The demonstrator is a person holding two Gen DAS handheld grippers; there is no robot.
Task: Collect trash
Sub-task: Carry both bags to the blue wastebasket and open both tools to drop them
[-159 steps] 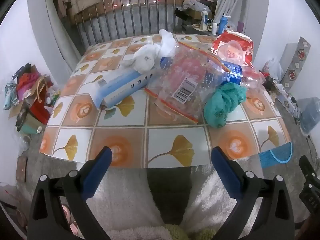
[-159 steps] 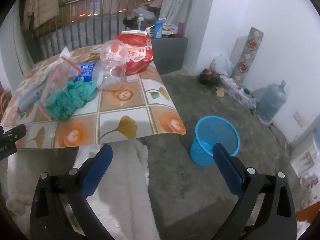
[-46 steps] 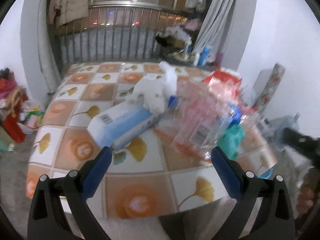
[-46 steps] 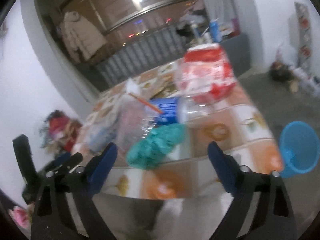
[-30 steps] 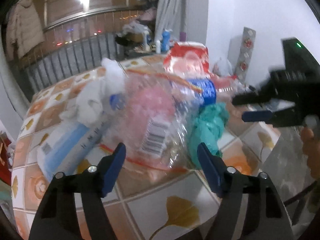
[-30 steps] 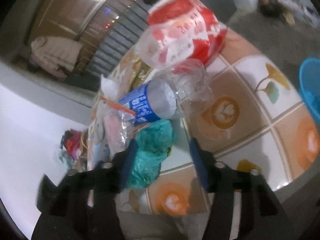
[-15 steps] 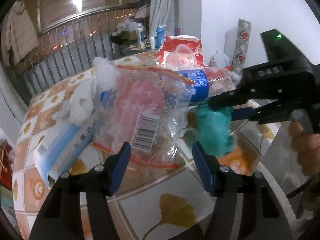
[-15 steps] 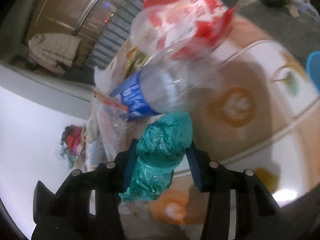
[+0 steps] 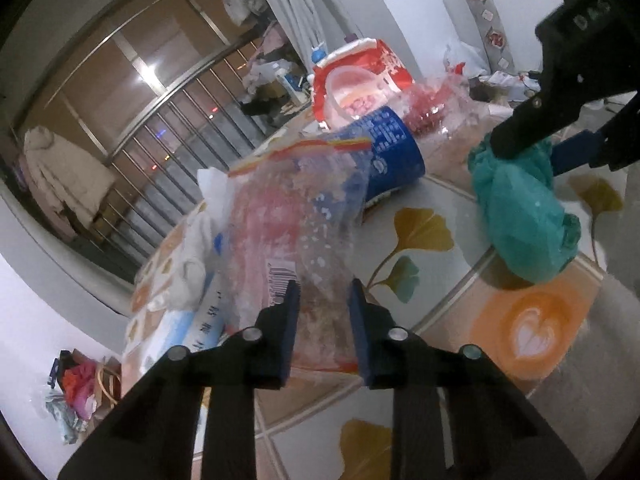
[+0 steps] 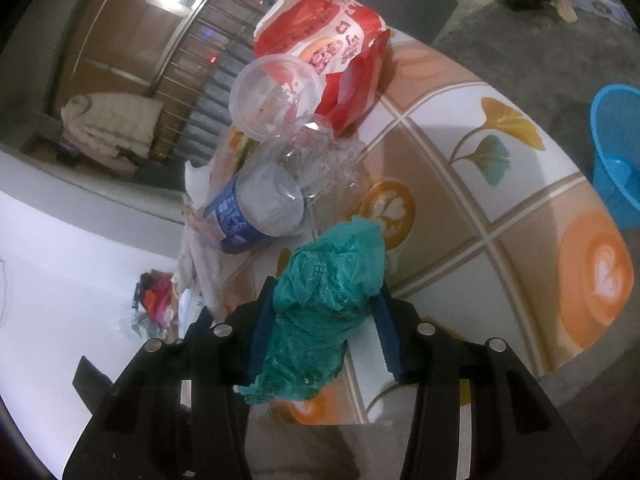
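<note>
My left gripper (image 9: 320, 300) is closed on the near edge of a clear zip bag (image 9: 296, 216) with a red seal strip and a barcode label, lying on the tiled table (image 9: 536, 328). My right gripper (image 10: 324, 320) is shut on a crumpled teal plastic bag (image 10: 328, 300), which also shows in the left wrist view (image 9: 520, 216) with the right gripper (image 9: 532, 148) on it. A crushed clear bottle (image 10: 264, 204) with a blue label, a clear cup (image 10: 272, 96) and a red snack bag (image 10: 320, 40) lie behind.
A blue bin (image 10: 616, 152) stands on the floor right of the table. A white cloth (image 9: 188, 256) and a light blue box (image 9: 192, 328) lie at the left of the pile. Railings and clutter are behind the table.
Both grippers have moved in onto the pile and narrowed. The left jaws have shut on the zip bag's edge and the right jaws have shut on the teal bag.
</note>
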